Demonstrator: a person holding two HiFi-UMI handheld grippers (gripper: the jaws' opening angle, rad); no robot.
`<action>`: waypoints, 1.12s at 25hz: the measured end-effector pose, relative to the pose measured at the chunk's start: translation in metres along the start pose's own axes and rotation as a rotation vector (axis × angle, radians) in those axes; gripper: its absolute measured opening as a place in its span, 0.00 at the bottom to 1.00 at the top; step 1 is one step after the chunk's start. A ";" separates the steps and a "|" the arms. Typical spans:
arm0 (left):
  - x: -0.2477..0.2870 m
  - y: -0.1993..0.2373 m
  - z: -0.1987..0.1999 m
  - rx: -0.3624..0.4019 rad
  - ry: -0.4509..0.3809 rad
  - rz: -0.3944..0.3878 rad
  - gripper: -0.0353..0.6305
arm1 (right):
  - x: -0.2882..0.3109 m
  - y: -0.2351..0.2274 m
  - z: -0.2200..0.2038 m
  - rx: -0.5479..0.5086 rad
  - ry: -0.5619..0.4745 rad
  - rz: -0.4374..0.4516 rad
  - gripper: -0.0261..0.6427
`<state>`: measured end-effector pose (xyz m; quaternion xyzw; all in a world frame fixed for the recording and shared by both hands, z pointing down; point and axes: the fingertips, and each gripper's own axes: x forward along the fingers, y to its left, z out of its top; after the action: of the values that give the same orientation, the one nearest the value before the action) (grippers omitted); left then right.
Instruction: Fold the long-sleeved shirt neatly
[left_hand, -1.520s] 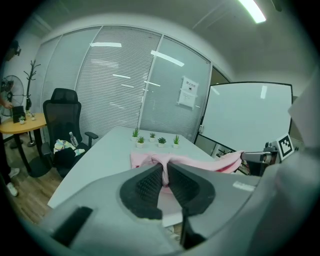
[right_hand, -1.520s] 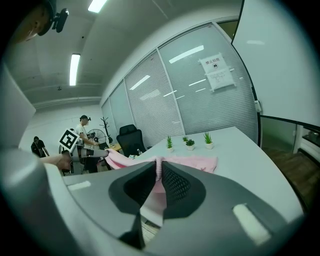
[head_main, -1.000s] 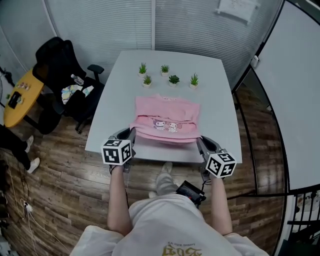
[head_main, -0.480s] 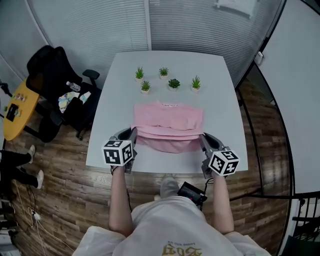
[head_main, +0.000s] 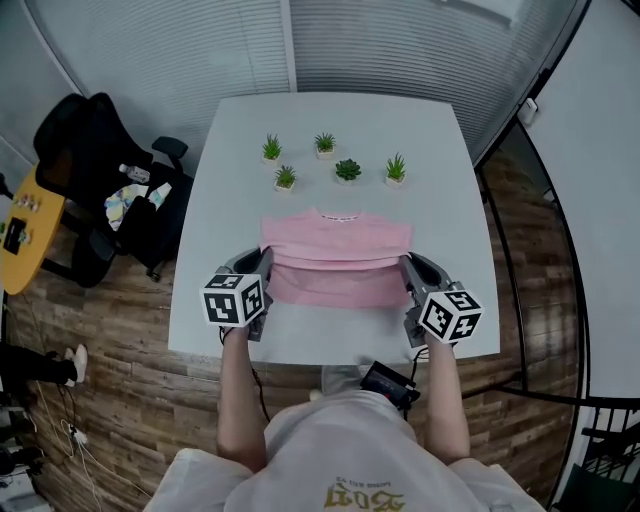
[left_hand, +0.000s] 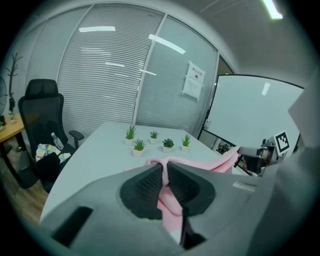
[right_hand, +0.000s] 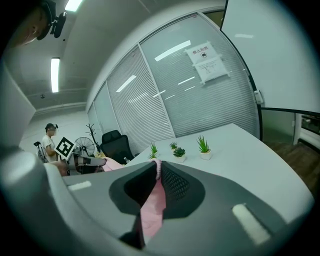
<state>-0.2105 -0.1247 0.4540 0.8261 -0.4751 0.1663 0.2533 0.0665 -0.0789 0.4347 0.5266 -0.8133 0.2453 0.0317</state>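
Now we hold both forearms out in front of our body, roughly parallel and slightly spread, bare to the elbow, with each marker cube facing up toward the head camera. The left hand-held gripper (head_main: 264, 264) sits at the left edge of the shirt (head_main: 337, 262), the right hand-held gripper (head_main: 408, 266) at its right edge, and both point away from us and slightly downward over the bench (head_main: 340, 125). In the left gripper view the jaws stand almost together, with a bunched fold of pink cloth pinched between the pads. In the right gripper view the jaws are just as narrow, with a strip of the same cloth clamped between them and hanging down. The shirt lies flat across the middle of the bench, collar away from us and toward the plants (head_main: 346, 170), with a folded layer stretched between our two grips. An office chair (head_main: 90, 150) stands on the floor to the left.
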 end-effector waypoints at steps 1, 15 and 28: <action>0.006 0.002 0.002 -0.002 0.002 0.000 0.10 | 0.006 -0.003 0.002 0.000 0.001 -0.001 0.10; 0.098 0.034 0.017 -0.045 0.055 0.016 0.10 | 0.085 -0.059 0.011 0.035 0.049 -0.004 0.10; 0.175 0.067 -0.013 -0.098 0.169 0.058 0.10 | 0.151 -0.109 -0.028 0.055 0.164 -0.009 0.10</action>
<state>-0.1826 -0.2680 0.5722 0.7817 -0.4834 0.2191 0.3275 0.0890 -0.2294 0.5465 0.5090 -0.7985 0.3100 0.0848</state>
